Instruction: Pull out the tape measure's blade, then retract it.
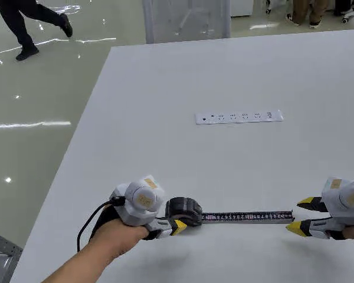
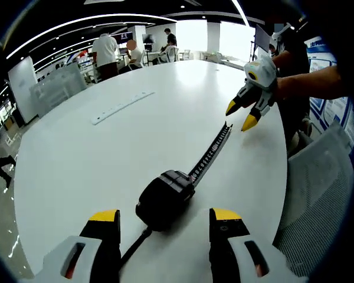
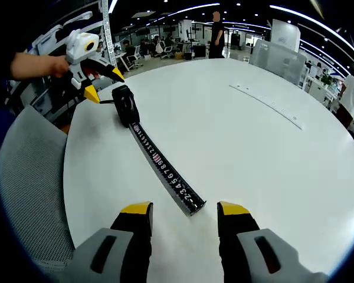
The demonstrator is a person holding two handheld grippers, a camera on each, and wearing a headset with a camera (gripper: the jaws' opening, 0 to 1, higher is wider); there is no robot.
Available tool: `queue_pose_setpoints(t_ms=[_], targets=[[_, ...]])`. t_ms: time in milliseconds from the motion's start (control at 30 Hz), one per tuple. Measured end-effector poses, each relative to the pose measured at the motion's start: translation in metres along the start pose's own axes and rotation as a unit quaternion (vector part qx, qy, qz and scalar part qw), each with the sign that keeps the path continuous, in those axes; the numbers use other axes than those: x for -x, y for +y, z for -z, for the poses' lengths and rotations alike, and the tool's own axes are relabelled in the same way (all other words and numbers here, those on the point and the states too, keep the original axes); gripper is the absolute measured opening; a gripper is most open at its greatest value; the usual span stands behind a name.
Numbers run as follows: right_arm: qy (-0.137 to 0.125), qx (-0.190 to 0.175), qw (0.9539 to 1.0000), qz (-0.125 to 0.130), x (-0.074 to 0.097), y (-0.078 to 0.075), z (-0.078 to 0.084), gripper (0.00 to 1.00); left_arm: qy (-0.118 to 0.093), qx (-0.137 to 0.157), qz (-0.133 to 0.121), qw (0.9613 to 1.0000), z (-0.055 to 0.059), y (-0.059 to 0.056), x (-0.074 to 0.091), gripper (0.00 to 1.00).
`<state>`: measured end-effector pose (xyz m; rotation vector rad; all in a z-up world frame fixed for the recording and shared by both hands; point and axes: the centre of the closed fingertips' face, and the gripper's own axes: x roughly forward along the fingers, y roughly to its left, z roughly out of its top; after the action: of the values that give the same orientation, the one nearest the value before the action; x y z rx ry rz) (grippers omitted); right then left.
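Along the near edge of the counter [image 1: 165, 88], the tape measure [image 1: 184, 211] sits just ahead of the left tool [image 2: 165, 214], whose jaws stand apart on either side without pinching it. Its blade [image 1: 248, 217] lies flat, drawn out toward the right tool [image 1: 300, 215], whose jaws are also apart, the tip just short of them. Retracting looks next: I'd clamp the tape measure first, then guide the tip back slowly so it doesn't whip. Farther off lies a power strip [image 1: 239, 117].

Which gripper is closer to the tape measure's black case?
The left gripper: the case sits at its yellow tips; the right gripper is at the blade's far end.
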<state>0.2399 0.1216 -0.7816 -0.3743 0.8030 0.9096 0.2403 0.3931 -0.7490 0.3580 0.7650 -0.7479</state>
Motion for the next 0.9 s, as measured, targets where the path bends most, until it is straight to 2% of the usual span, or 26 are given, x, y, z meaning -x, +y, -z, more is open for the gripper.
queue_pose_setpoints(t_ms=[67,267,533,633,900], targets=[[-0.007,-0.017,0.9998,0.003,0.003,0.004,-0.002,0.45,-0.004,0.013,-0.003,0.9999,0.002,-0.002,0.003,0.59],[-0.017,-0.033,0.9993,0.004,0.008,0.018,-0.001,0.54,-0.013,0.033,-0.016,0.9992,0.006,-0.008,0.015,0.63],[-0.041,-0.062,0.9971,0.019,0.026,0.033,-0.009,0.62,-0.025,0.061,-0.030,0.9974,0.014,-0.016,0.031,0.69],[-0.048,-0.073,0.9958,0.026,0.033,0.040,-0.012,0.66,-0.034,0.084,-0.038,0.9952,0.014,-0.017,0.039,0.71],[-0.060,-0.109,0.9915,0.037,0.050,0.052,-0.010,0.72,-0.048,0.113,-0.053,0.9911,0.018,-0.020,0.056,0.77]])
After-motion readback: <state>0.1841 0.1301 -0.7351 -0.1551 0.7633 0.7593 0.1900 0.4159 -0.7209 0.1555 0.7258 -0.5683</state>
